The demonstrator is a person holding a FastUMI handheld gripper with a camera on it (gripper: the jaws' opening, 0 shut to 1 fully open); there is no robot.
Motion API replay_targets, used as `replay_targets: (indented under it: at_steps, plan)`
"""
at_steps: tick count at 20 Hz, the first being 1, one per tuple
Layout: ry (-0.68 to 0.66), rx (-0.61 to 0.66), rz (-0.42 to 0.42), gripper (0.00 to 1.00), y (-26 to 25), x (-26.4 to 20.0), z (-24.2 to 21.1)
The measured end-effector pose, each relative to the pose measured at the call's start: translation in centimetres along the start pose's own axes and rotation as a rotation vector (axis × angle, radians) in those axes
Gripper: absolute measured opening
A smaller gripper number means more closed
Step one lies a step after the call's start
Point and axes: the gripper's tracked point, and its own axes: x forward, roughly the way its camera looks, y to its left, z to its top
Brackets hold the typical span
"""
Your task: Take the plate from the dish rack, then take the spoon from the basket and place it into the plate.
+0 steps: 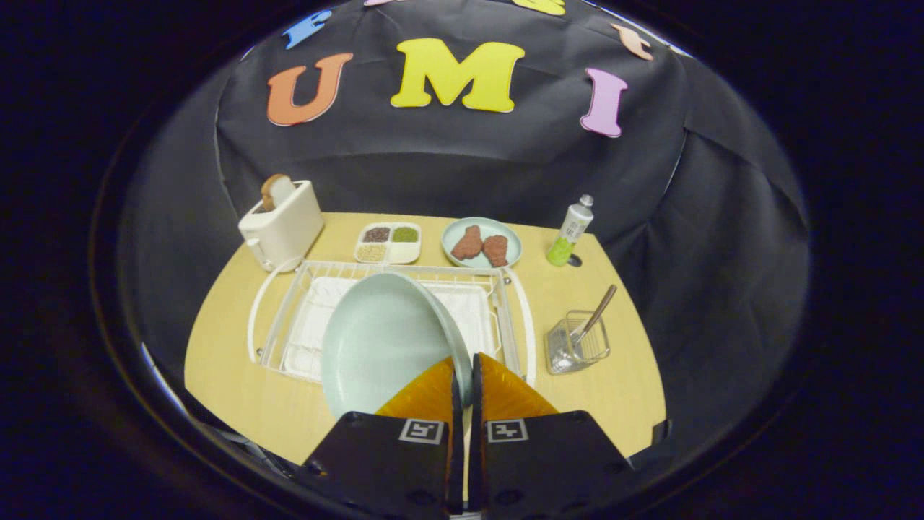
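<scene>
My gripper is shut on the rim of a pale green plate, with both fingers pinching its right edge. The plate hangs lifted above the white wire dish rack, tilted so its hollow face looks toward me. To the right of the rack stands a small clear wire basket with a spoon leaning in it, handle pointing up and to the right.
Behind the rack on the wooden table are a white toaster with a bread slice, a four-part tray of grains, a second green plate with two pieces of meat, and a green-and-white bottle.
</scene>
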Motion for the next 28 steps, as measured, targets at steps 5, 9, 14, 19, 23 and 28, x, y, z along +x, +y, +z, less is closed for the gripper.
replay_targets:
  at_steps: [5, 9, 14, 19, 23, 28]
  plan:
    - [0.045, 0.066, 0.132, 0.08, -2.1, 1.2, -8.8]
    - [0.130, 0.129, 0.165, 0.08, -4.4, 4.0, -14.9]
    - [0.192, 0.202, 0.206, 0.08, -7.2, 6.9, -18.7]
    - [0.223, 0.251, 0.239, 0.08, -7.8, 9.2, -19.4]
    - [0.148, 0.219, 0.175, 0.11, -9.2, 10.1, -18.6]
    - [-0.025, 0.166, 0.115, 0.53, -10.8, 8.7, -15.8]
